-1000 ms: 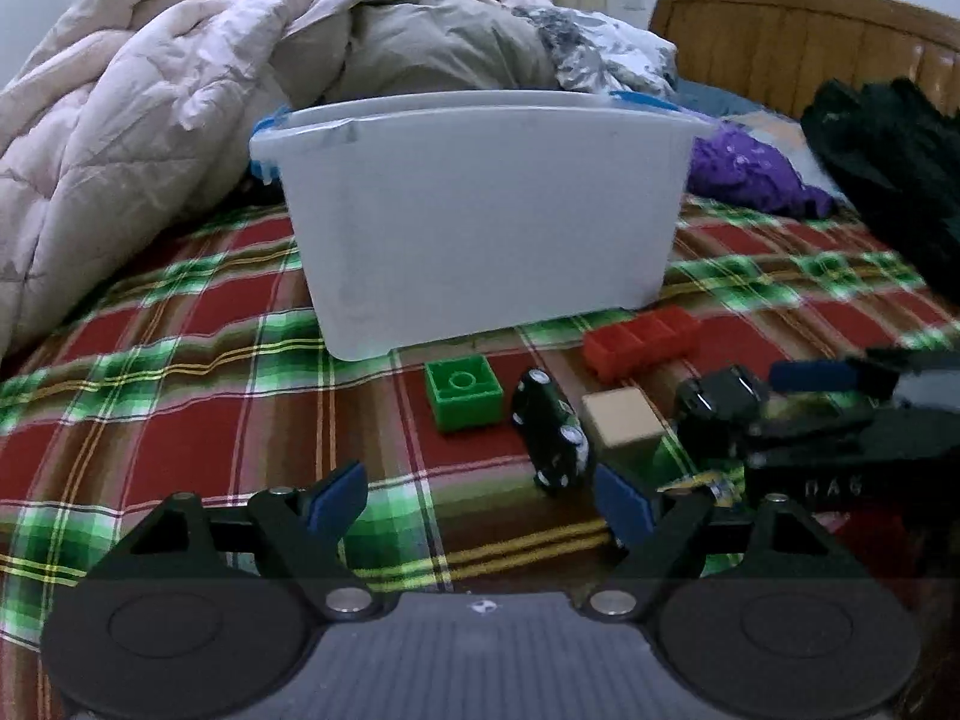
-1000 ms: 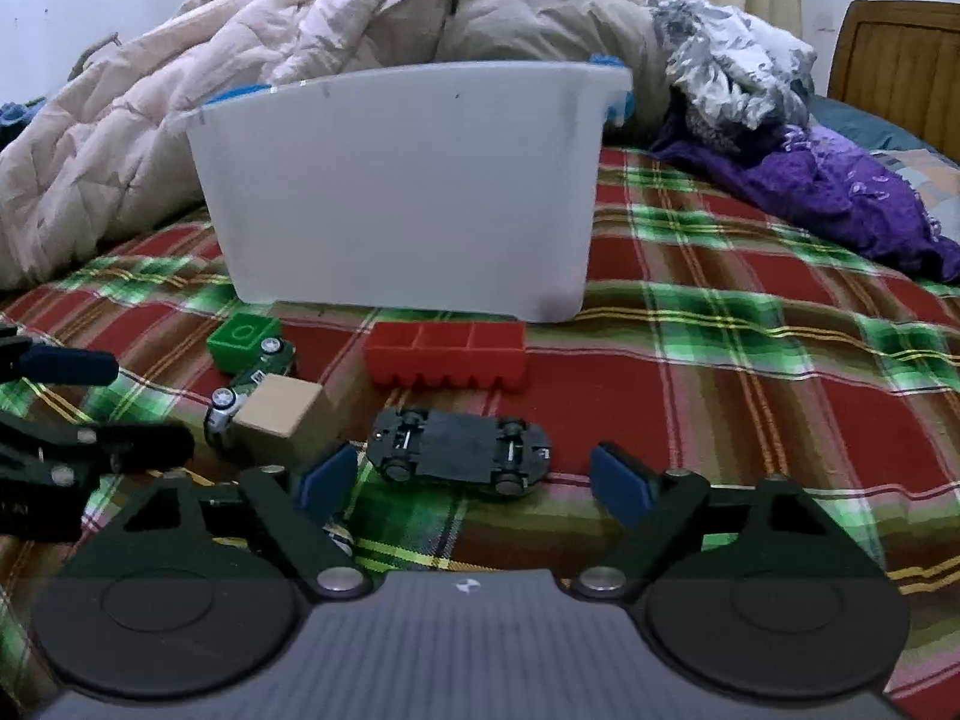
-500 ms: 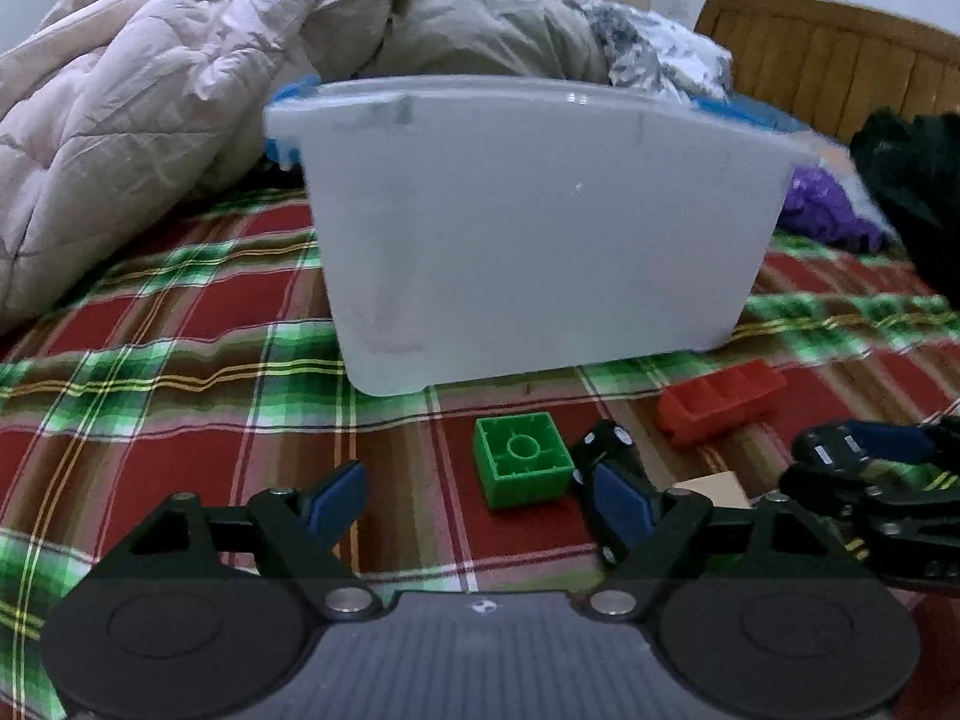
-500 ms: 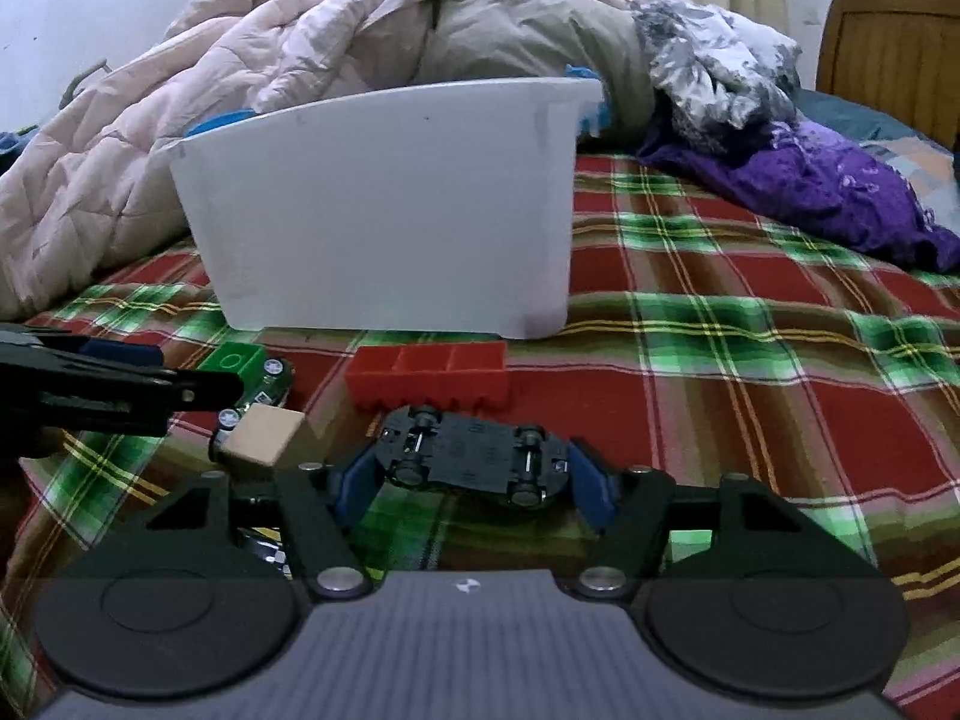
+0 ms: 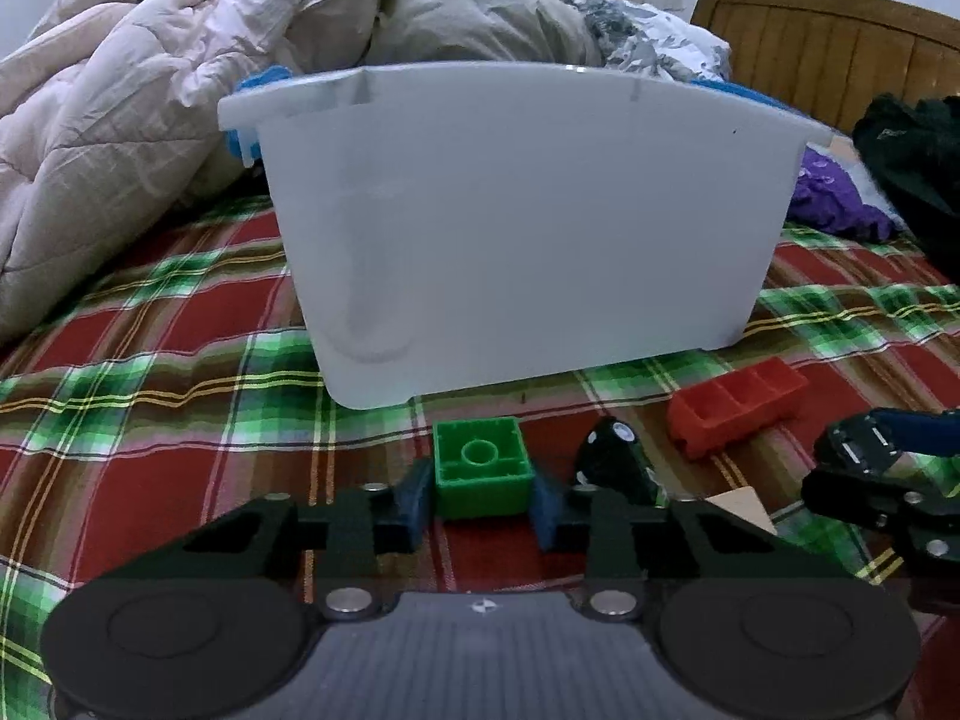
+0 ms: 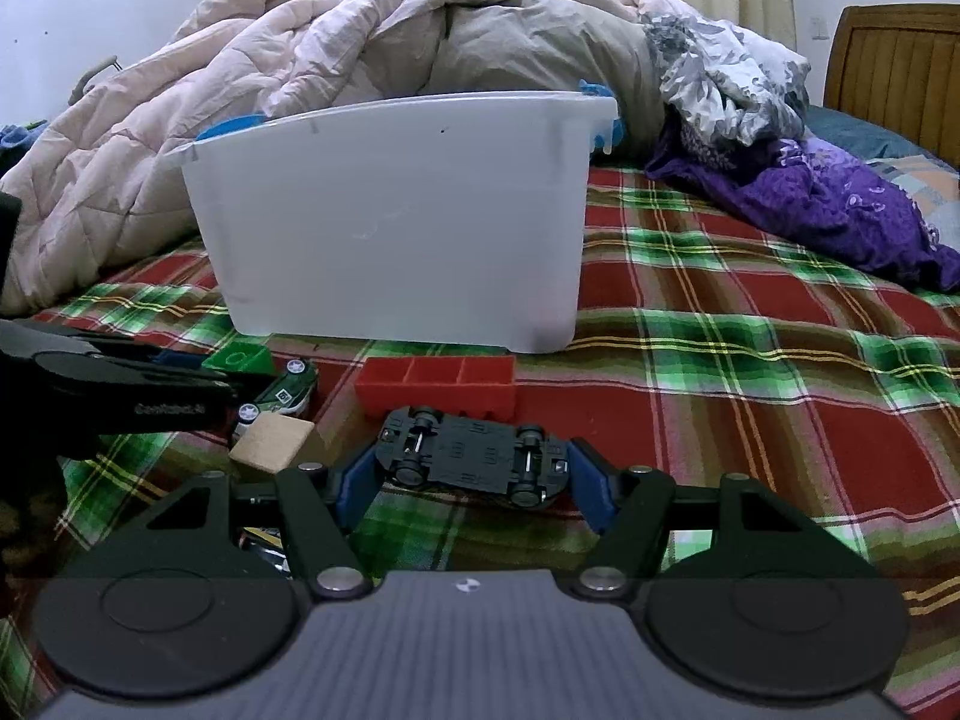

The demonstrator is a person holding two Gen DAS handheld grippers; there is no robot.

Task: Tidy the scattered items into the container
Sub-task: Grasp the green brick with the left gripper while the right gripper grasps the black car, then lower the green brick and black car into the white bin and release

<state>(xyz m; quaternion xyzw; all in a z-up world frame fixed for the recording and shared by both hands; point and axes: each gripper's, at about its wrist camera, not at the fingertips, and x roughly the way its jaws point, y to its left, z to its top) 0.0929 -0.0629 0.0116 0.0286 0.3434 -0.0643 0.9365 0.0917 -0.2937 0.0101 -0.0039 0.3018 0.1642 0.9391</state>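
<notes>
Left claw (image 5: 482, 495) clamps the green block (image 5: 482, 474) on the bed, at 6 o'clock below the white bin (image 5: 528, 228). Right claw (image 6: 474, 471) clamps the upturned black toy car (image 6: 474, 456) at 6 o'clock from the red brick (image 6: 437, 387).

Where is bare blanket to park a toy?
Free: plaid blanket right of the white bin, before the purple cloth. Crowded: before the bin, around green brick, red brick, upturned car.

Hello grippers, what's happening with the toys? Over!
Left gripper shut on green block. Right gripper shut on upturned toy car. White bin ahead, path clear.
</notes>
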